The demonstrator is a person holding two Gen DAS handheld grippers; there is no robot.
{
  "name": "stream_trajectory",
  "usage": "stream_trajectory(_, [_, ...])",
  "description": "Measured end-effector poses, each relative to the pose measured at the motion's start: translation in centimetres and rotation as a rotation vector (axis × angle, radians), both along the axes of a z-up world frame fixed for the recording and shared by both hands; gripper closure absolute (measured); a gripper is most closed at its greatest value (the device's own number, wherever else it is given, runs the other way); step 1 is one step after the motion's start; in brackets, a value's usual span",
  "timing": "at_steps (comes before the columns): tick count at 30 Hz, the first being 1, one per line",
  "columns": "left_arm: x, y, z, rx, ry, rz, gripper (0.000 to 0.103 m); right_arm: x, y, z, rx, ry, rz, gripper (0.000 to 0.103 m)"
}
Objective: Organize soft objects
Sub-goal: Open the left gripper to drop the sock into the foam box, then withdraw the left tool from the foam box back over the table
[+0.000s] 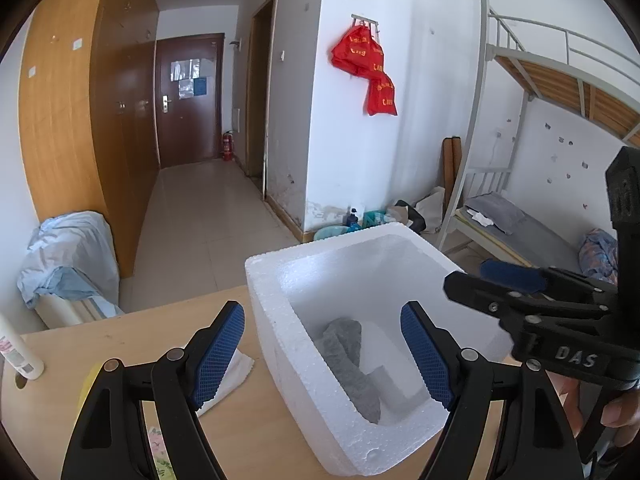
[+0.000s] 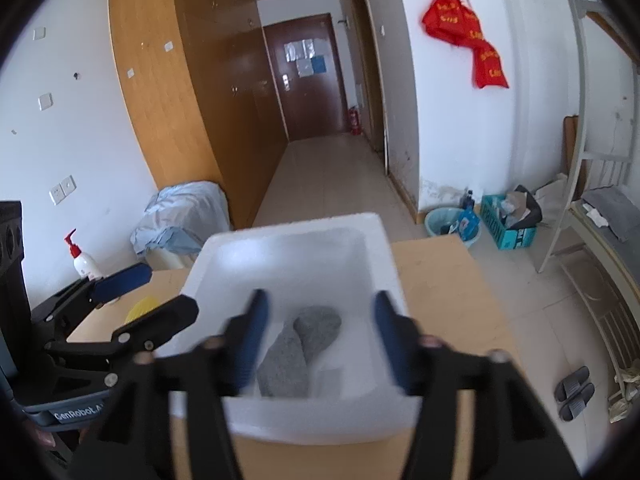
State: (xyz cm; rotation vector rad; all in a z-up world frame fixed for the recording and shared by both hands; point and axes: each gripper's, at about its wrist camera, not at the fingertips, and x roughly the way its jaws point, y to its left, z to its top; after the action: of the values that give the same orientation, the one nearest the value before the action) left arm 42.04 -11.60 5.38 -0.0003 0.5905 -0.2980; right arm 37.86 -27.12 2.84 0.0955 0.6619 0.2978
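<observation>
A white foam box (image 2: 288,256) at frame centre holds a grey sock (image 2: 298,354), its long axis running lower left to upper right. The left gripper (image 1: 322,354) and right gripper (image 2: 316,344) both gape empty above it.

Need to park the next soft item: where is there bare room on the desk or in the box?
Bare desk lies right of the foam box. Inside, the floor beside the grey cloth is free. Left of the box is crowded: white cloth, yellow item, lotion bottle and the left gripper.
</observation>
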Motion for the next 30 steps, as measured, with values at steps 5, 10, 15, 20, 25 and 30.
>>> stream_trajectory(5, [-0.1, 0.2, -0.1, -0.004, 0.006, 0.004, 0.022, -0.3, -0.3, 0.4, 0.012, -0.02, -0.011, 0.037])
stream_trajectory(10, [-0.7, 0.4, 0.3, -0.004, 0.0, 0.015, 0.022, -0.8, -0.2, 0.5, 0.011, -0.02, -0.007, 0.037])
stream_trajectory(15, [-2.2, 0.9, 0.9, 0.005, -0.016, 0.04, 0.02, -2.2, -0.2, 1.0, 0.018, -0.034, -0.02, 0.02])
stream_trajectory(20, [-4.6, 1.7, 1.3, 0.014, -0.037, 0.068, 0.015, -3.9, -0.1, 1.3, 0.015, -0.055, -0.034, 0.017])
stream_trajectory(25, [-6.9, 2.4, 1.7, 0.018, -0.043, 0.093, 0.011, -5.8, 0.1, 1.4, 0.02, -0.061, -0.029, 0.011])
stream_trajectory(30, [-9.4, 3.0, 2.0, 0.011, -0.048, 0.106, 0.01, -8.3, 0.6, 1.9, 0.004, -0.103, -0.041, 0.008])
